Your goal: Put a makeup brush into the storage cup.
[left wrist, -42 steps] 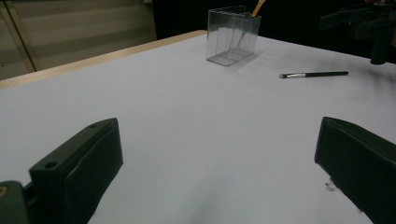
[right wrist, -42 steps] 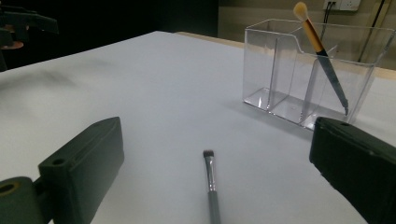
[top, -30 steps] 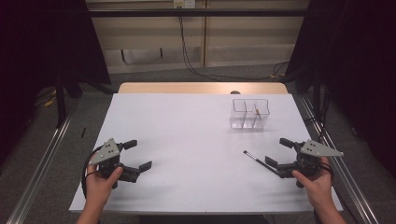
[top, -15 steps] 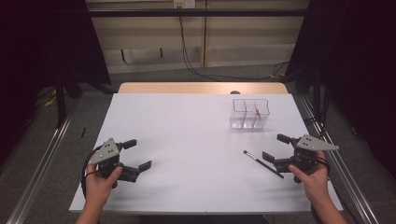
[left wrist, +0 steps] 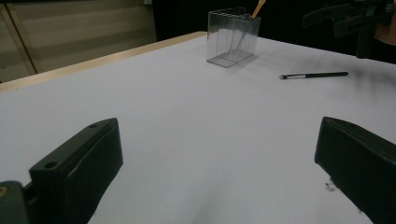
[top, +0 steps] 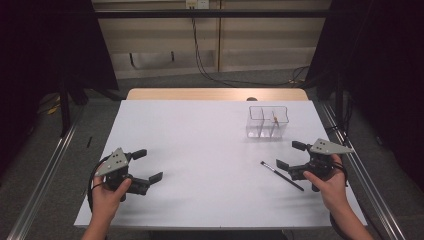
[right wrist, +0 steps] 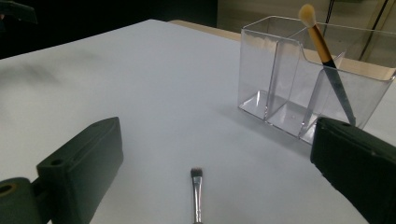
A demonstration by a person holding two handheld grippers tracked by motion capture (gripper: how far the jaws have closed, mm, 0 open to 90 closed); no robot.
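A slim black-handled brush point(top: 281, 175) lies flat on the white table point(top: 210, 145) at the right; its bristle end point(right wrist: 196, 173) points away in the right gripper view. My right gripper point(top: 290, 155) hovers open just over and beside it, one jaw on each side of the brush point(right wrist: 197, 198). A clear divided organizer point(top: 268, 122) stands farther back, and a tan-tipped brush point(right wrist: 325, 56) leans in its right compartment. My left gripper point(top: 148, 165) is open and empty at the near left, far from the lying brush point(left wrist: 315, 74) and the organizer point(left wrist: 233, 37).
A bare wooden strip point(top: 215, 94) runs along the table's far edge. Metal rails point(top: 367, 185) flank both sides. Open white surface lies between the two grippers. The other hand's gripper point(left wrist: 348, 16) appears at the top right of the left gripper view.
My right gripper has shifted a little left and forward, over the lying brush. The left gripper and both brushes have stayed put.
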